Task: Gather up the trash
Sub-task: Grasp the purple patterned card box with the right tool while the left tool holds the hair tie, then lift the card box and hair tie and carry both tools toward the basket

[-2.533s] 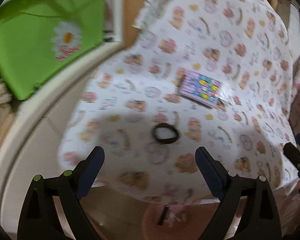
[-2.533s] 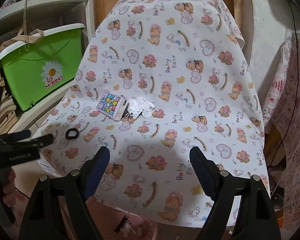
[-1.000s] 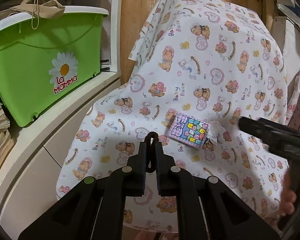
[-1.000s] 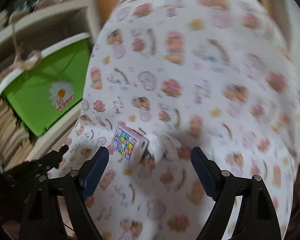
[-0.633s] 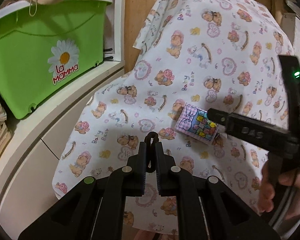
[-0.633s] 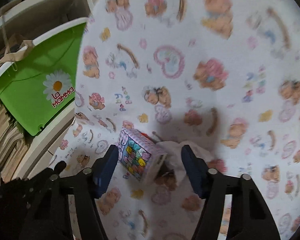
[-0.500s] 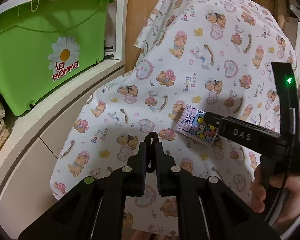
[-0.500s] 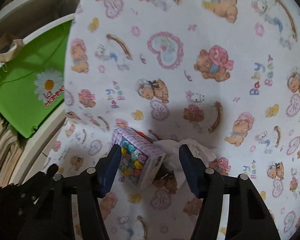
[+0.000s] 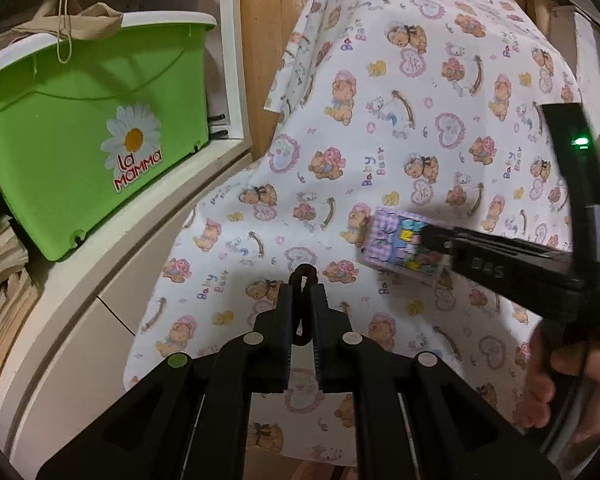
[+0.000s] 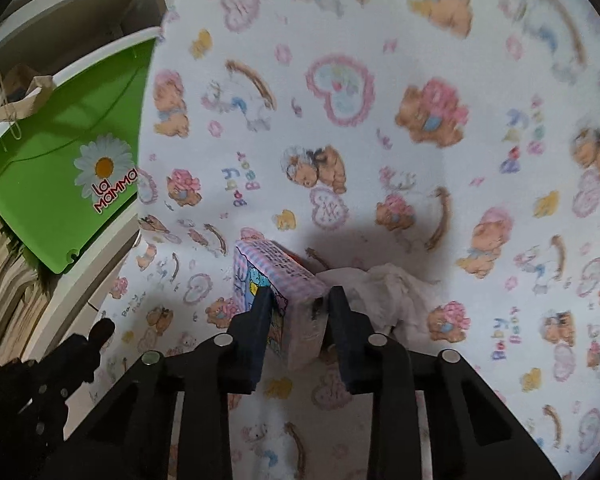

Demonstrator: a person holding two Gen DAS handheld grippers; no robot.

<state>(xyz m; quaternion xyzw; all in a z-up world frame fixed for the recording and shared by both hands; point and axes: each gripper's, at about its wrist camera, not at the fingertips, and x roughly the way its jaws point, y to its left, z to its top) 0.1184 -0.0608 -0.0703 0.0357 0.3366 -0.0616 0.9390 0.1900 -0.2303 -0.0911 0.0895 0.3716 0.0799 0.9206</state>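
Observation:
My left gripper [image 9: 303, 300] is shut on a black hair tie [image 9: 303, 276] and holds it above the near corner of the bear-print cloth [image 9: 420, 92]. My right gripper [image 10: 300, 304] is shut on a small pink-and-lilac patterned box [image 10: 276, 276], which is tilted on the cloth [image 10: 380, 140]. The box also shows in the left wrist view [image 9: 396, 240] with the right gripper's finger across it. A crumpled white tissue [image 10: 384, 292] lies right beside the box, touching the right finger.
A green "La Mamma" bin [image 9: 76, 136] with a paper bag on top stands on a white shelf [image 9: 100, 264] to the left. Stacked papers [image 9: 0, 264] lie under it. A person's hand [image 9: 556, 384] holds the right gripper. Wooden panelling rises behind the cloth.
My right gripper moved down to the patterned box and closed on it. My left gripper stayed shut on the hair tie, almost still.

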